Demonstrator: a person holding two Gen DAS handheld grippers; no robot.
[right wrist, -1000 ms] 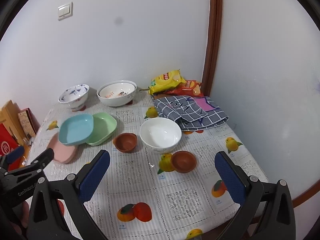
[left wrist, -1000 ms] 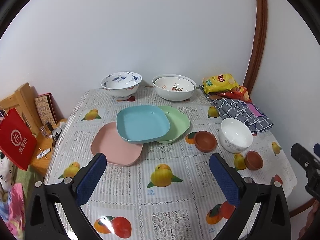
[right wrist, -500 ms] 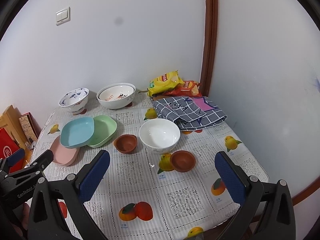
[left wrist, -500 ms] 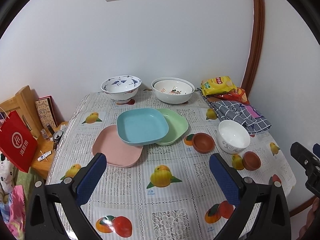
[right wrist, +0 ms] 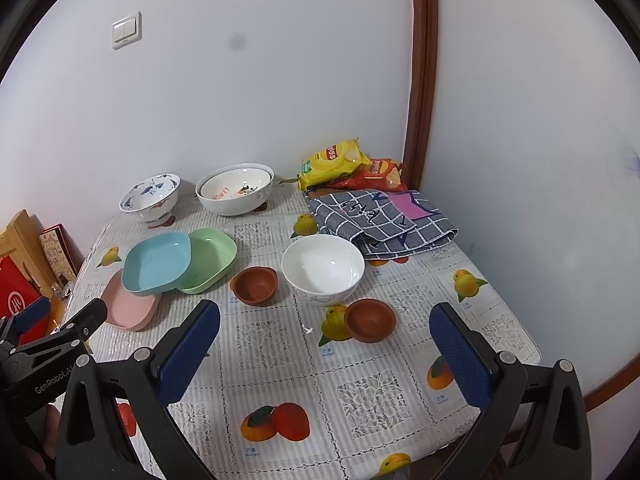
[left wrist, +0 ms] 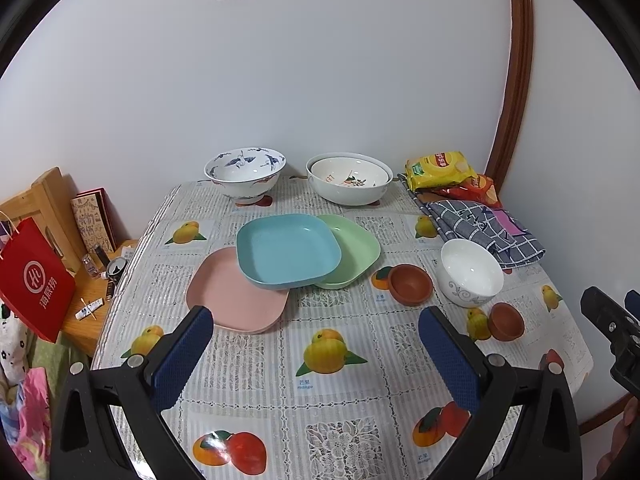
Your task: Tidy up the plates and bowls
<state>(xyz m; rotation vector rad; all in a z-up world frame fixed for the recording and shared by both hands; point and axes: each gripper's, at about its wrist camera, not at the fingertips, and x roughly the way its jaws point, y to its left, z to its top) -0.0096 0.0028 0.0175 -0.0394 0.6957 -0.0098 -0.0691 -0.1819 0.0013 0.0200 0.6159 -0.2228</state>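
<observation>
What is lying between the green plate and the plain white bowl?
A small brown bowl sits between the green plate and the white bowl, apart from both. The right wrist view shows this most clearly.

The left gripper point(left wrist: 316, 344) hangs wide apart above the table point(left wrist: 256, 360), holding nothing. Beyond it, a blue plate point(left wrist: 286, 250) overlaps a pink plate point(left wrist: 232, 292) and a green plate point(left wrist: 356, 248).

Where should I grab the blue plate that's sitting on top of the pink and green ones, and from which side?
Probably take the blue plate by its raised rim at the near edge, coming in low from the front with the left gripper. That edge overhangs the pink plate, leaving room for a finger beneath. Its right side rests on the green plate, so there is less room there.
</observation>
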